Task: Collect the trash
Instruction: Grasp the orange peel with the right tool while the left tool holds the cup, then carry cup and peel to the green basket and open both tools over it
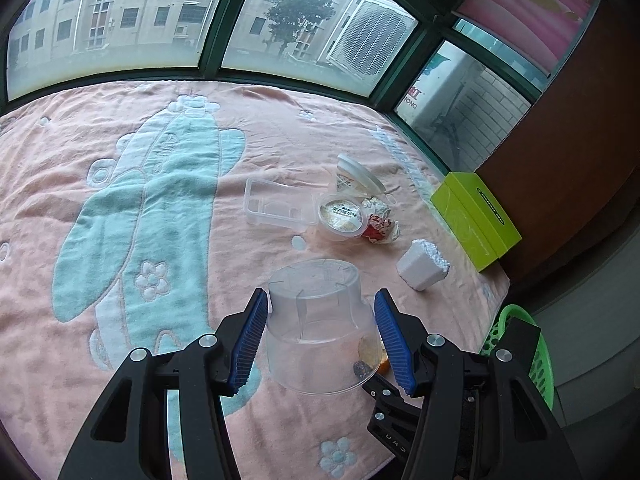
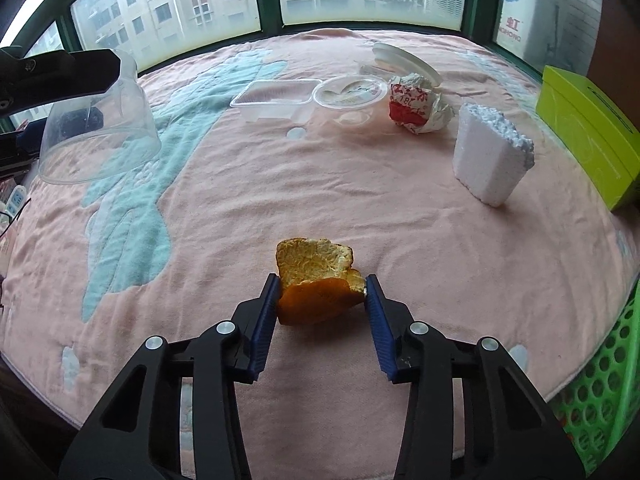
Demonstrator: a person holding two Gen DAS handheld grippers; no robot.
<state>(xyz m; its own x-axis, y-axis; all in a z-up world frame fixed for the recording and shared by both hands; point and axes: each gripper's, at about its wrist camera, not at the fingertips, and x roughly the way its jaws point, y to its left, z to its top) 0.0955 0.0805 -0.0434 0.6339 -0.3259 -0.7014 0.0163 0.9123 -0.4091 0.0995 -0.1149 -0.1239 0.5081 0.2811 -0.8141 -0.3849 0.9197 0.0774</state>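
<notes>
My left gripper [image 1: 320, 312] is shut on a clear plastic cup [image 1: 320, 320], held bottom-outward above the table; the cup also shows in the right wrist view [image 2: 100, 128] at far left. My right gripper [image 2: 321, 292] is shut on an orange peel [image 2: 316, 280] just above the pink cloth [image 2: 280, 200]. Further back lie a clear plastic tray [image 2: 276, 96], a round clear container [image 2: 350, 94], a white lid [image 2: 404, 58], a crumpled red-and-white wrapper [image 2: 416, 104] and a white foam block [image 2: 488, 156].
A green perforated basket [image 2: 604, 376] stands at the table's right edge, also in the left wrist view [image 1: 540, 364]. A lime-green box [image 2: 588, 128] sits at the far right. Windows run along the table's far side.
</notes>
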